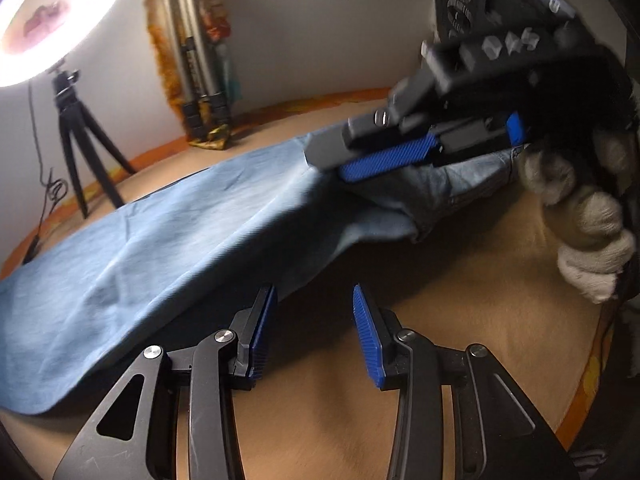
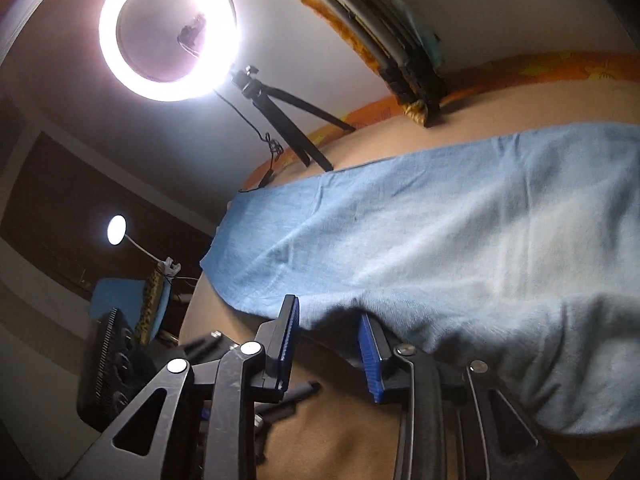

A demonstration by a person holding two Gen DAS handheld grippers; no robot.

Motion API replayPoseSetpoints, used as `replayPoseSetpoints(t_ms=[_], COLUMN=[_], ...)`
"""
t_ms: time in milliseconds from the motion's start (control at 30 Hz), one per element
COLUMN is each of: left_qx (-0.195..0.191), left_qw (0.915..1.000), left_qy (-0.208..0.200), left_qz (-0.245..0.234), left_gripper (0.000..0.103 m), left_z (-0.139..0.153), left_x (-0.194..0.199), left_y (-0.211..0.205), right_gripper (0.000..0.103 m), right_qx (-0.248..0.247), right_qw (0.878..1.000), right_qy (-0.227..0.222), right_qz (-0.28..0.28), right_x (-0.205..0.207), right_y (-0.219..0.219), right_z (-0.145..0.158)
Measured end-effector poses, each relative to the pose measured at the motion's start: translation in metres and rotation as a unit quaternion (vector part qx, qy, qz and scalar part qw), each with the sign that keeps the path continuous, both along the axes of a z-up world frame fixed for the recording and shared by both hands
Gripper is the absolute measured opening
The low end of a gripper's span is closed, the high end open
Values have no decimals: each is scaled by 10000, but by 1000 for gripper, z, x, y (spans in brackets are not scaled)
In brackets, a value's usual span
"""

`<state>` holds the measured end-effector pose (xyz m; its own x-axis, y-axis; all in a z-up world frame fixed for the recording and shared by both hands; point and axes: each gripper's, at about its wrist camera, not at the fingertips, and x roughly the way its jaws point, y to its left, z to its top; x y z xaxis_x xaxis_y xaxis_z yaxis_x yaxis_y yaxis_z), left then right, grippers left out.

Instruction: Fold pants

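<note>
Light-blue pants [image 1: 132, 248] are lying lengthwise, cross-folds remaining; left gripper [image 1: 314, 330] and right gripper [image 2: 328, 346] are both hovering spread.

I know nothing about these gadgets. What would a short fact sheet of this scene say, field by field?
Garment: blue pants, spread flat on a tan surface
Left gripper: open, at the near edge of the cloth, holding nothing
Right gripper: above the pants' bunched end, held by a gloved hand; its own view shows it open
Background: lit ring light on a small black tripod
</note>
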<state>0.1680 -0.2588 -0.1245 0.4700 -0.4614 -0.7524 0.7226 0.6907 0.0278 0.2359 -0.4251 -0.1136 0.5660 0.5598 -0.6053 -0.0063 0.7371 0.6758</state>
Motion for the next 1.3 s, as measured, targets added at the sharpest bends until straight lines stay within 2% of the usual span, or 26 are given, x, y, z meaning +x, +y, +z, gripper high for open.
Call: replayPoseSetpoints(t_ms=[133, 233, 333, 467, 633, 700, 800, 900, 967, 1000, 1033, 1067, 1100, 1200, 1267, 1300], left_qx=[-136, -149, -119, -297, -374, -389, -360, -359, -369, -368, -373, -393, -442, -1003, -1475, -1595], left_qw=[9998, 9998, 9998, 9987, 9961, 9955, 9952, 9954, 9951, 9949, 9944, 9937, 9926, 9832, 9724, 9687], left_qy=[112, 114, 127, 310, 470, 535, 648, 663, 699, 715, 750, 793, 863, 1280, 1597, 1700], left_qz=[50, 4, -57, -266, -652, -678, -642, -591, -595, -605, -642, -685, -732, -832, -845, -848], left_gripper=[38, 38, 38, 38, 38, 38, 38, 38, 38, 29, 7, 4, 4, 4, 4, 4], left_z=[-2, -5, -6, -2, -3, -7, -15, -19, -20, -21, -21, -20, -18, 1, 16, 19], left_x=[6, 7, 4, -5, -24, -22, -20, -17, -15, -15, -14, -14, -13, -9, -6, -4], left_y=[-15, -24, -32, -35, -49, -55, -66, -72, -75, -76, -78, -78, -77, -70, -62, -59], right_gripper=[41, 42, 47, 50, 52, 62, 66, 66, 64, 62, 58, 45, 39, 25, 20, 19], right_qx=[105, -192, -474, -684, -435, -344, -285, 83, 184, 198, 131, 60, 35, -226, -539, -647], right_qw=[9998, 9988, 9956, 9871, 9717, 9643, 9569, 9476, 9438, 9425, 9413, 9415, 9422, 9467, 9508, 9524], right_qy=[-134, -183, 101, 553, 752, 695, 607, 609, 446, 391, 373, 396, 401, 310, 281, 269], right_qz=[-131, -419, -802, -1341, -2197, -2532, -2826, -3136, -3269, -3312, -3352, -3346, -3325, -3199, -3038, -2966], right_x=[-13, -45, -78, -115, -139, -146, -146, -143, -143, -142, -141, -141, -139, -138, -135, -133], right_y=[-19, -41, -58, -81, -115, -126, -138, -150, -154, -154, -154, -154, -155, -157, -158, -158], right_z=[13, 20, 11, -16, -37, -39, -42, -54, -57, -58, -56, -56, -54, -33, -11, 0])
